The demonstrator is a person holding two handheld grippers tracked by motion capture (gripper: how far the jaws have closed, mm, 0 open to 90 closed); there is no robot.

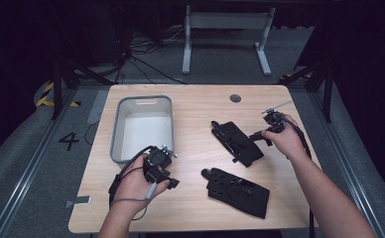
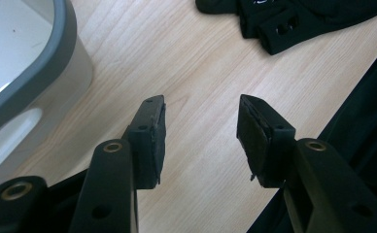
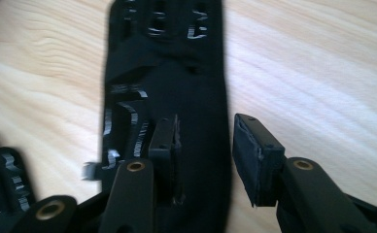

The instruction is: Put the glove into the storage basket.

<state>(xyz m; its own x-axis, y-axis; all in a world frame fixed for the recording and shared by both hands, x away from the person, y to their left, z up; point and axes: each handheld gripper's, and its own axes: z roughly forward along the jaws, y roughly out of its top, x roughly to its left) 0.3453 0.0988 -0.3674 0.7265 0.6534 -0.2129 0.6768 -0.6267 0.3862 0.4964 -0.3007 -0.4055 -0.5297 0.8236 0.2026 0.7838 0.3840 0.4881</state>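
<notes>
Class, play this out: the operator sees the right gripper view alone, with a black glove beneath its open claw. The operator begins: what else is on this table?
Observer: A grey bin stands on the left half of the table, with nothing inside it.
Operator: Where is the other claw?
Observer: The left claw is held by the bin's near right corner.
Operator: Is it holding anything?
Observer: No. The left gripper view shows its jaws open over bare wood.
</notes>
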